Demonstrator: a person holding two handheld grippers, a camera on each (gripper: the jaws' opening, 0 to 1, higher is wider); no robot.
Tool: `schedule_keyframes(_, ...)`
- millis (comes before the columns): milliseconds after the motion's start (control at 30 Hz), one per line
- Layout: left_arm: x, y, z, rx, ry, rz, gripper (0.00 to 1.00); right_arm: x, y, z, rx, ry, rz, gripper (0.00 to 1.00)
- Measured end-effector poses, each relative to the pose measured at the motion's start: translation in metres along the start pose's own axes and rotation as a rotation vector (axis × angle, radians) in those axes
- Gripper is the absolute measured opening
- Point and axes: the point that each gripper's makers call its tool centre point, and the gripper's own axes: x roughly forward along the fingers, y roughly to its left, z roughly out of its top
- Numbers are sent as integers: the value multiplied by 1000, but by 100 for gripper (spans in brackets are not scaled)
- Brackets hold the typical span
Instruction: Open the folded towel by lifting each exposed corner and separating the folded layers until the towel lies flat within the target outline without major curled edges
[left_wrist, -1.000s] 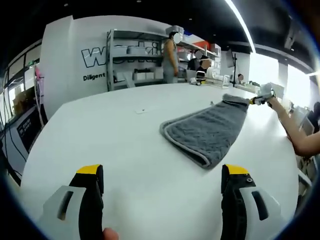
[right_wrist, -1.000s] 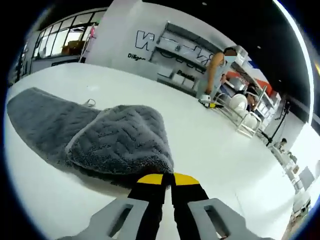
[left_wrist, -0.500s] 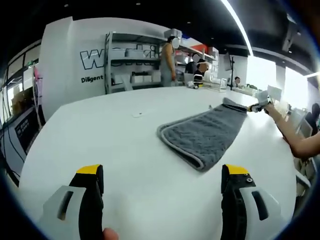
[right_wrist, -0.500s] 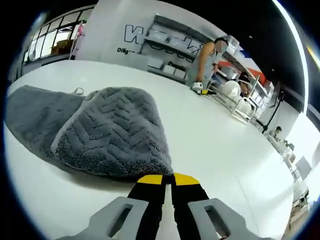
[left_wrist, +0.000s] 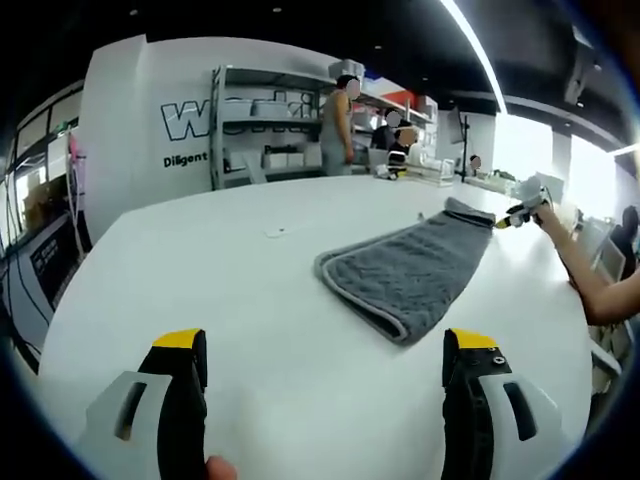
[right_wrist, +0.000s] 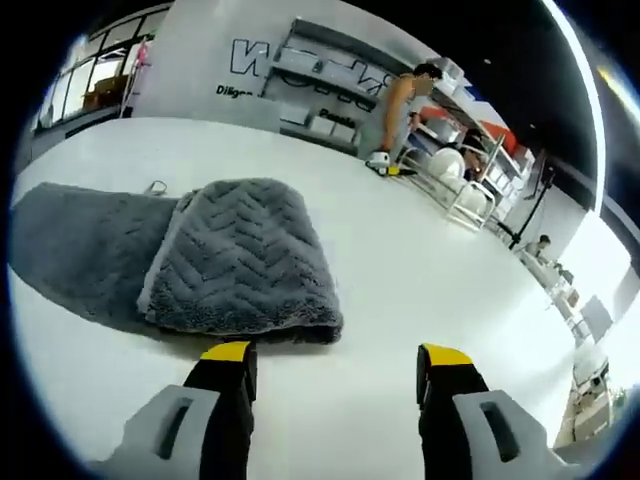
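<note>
Grey towel (right_wrist: 190, 265) is lying on the white desk (right_wrist: 400, 280), one end folded over itself. My right tool (right_wrist: 335, 362) is hovering jaws apart just near the fold's edge. My left tool (left_wrist: 325, 345) is waiting, jaws apart, well short of the near end, keeping clear.

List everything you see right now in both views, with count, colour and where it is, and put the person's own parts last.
towel: one, grey, partly folded on the table, one end doubled over near the right gripper
table: one, white, under everything
shelving: one unit, grey metal, against the back wall beyond the table
wall lettering: white with dark outline, on the back wall
people: several, standing or seated behind the table's far side
left gripper: one, grey with yellow-tipped black jaws, open, over bare table short of the towel
right gripper: one, same colours, jaws open, just off the towel's folded edge
forearm: one, reaching in at the table's right edge
</note>
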Motion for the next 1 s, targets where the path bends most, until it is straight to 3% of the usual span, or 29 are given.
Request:
schedule_keyframes(267, 0, -1, 0, -1, 0, -2, 96, -8, 49, 22, -52, -92, 166, 84)
schedule_keyframes(367, 1, -1, 0, -2, -3, -4, 96, -12, 62, 36, -60, -147, 196, 92)
schedule_keyframes(467, -1, -2, 6, -19, -32, -9, 97, -13, 71, 45, -120, -184, 205, 99)
schedule_keyframes(567, -3, -2, 11, -35, -62, -11, 97, -13, 80, 48, -145, -197, 218, 99)
schedule_keyframes(667, -3, -3, 12, -39, -72, -13, 96, -16, 100, 51, -175, -212, 310, 99)
schedule_keyframes(800, -2, -3, 12, -41, -69, -5, 96, -22, 115, 56, -190, -235, 360, 99)
schedule_keyframes(1000, 5, -11, 20, -86, -108, -27, 94, -41, 135, 80, -100, -365, 485, 99)
